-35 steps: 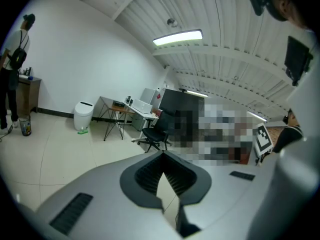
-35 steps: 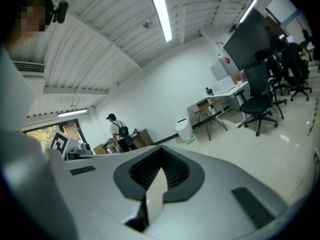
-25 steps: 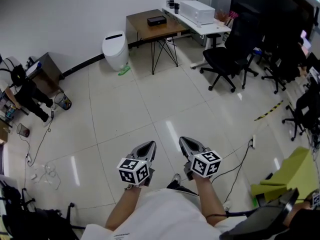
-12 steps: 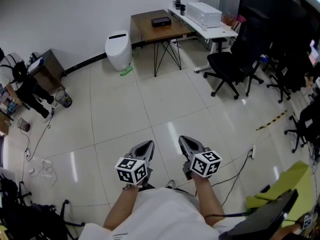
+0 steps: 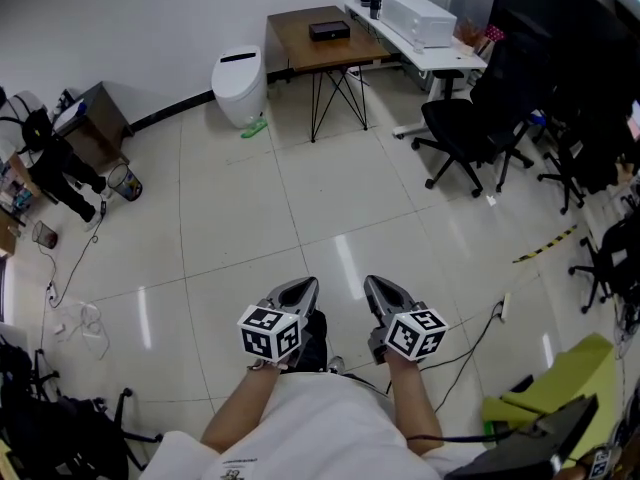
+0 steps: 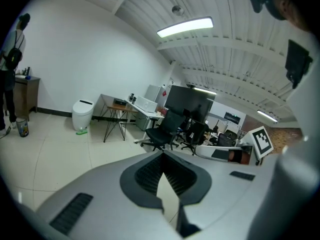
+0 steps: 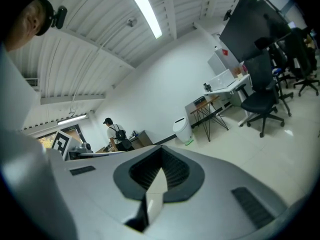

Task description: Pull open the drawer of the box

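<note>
No box with a drawer can be told apart with certainty in any view. A small black box lies on the brown table far ahead, and a white box-like unit stands on the white desk. My left gripper and right gripper are held side by side, close to my body, above the tiled floor. Both are shut, with nothing between the jaws. In the left gripper view the left gripper points across the room toward the office chairs. In the right gripper view the right gripper points toward the wall.
Black office chairs stand at the right. A white bin sits by the far wall. A person stands by a low cabinet at the left. Cables trail over the floor, and a green seat is at the lower right.
The room has slid a little down and to the right in the head view. Both grippers stay shut and side by side. A dark leg now shows between them.
</note>
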